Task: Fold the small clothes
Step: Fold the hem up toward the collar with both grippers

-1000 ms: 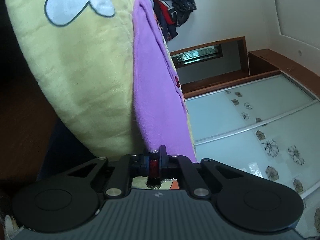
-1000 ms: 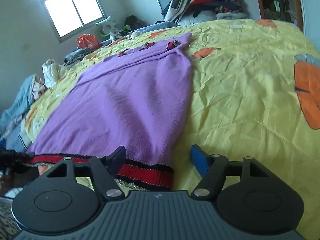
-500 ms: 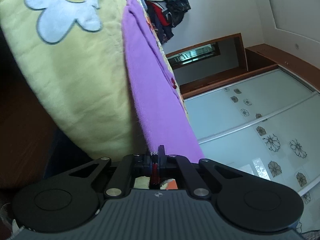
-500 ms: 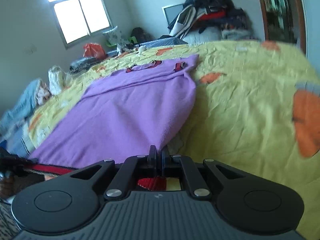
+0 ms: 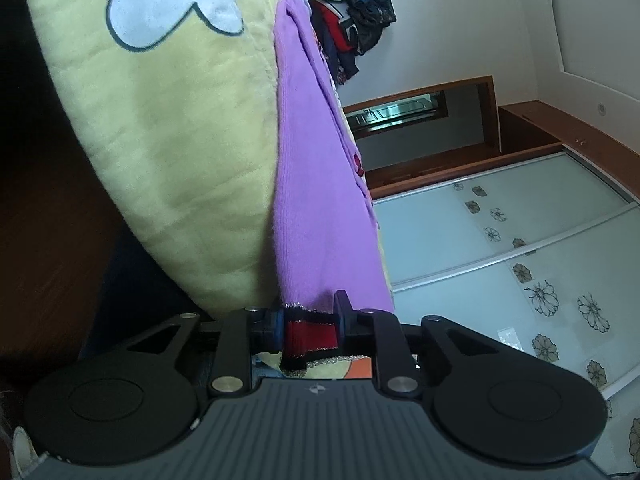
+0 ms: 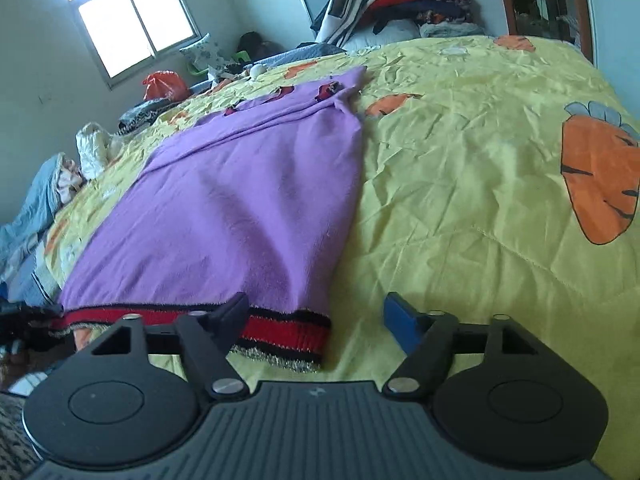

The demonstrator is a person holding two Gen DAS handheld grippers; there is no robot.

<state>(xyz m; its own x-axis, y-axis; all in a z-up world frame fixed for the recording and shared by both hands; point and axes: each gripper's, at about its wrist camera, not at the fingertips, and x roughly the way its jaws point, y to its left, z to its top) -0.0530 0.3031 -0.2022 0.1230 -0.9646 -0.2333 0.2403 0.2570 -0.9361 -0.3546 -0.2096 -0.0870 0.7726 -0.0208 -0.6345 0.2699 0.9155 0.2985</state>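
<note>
A purple knit sweater (image 6: 240, 200) with a red and black hem band (image 6: 280, 330) lies flat on a yellow bedspread (image 6: 460, 200). My right gripper (image 6: 316, 316) is open at the hem's near right corner, its jaws apart on either side of that corner. In the left wrist view the camera is rolled sideways. There my left gripper (image 5: 308, 324) has its jaws partly apart around the red hem band (image 5: 308, 332) of the sweater (image 5: 316, 184); the band sits between the fingers with slack.
A heap of clothes (image 6: 392, 0) lies at the bed's head. More clothes and a red bag (image 6: 164, 84) sit along the left side. A wardrobe with glass flower doors (image 5: 520, 260) stands beside the bed. The bed edge is right under both grippers.
Both grippers were shut on the hem half a second ago. Now the right one has opened wide and the left one has opened partly. The hem lies back on the bedspread.
</note>
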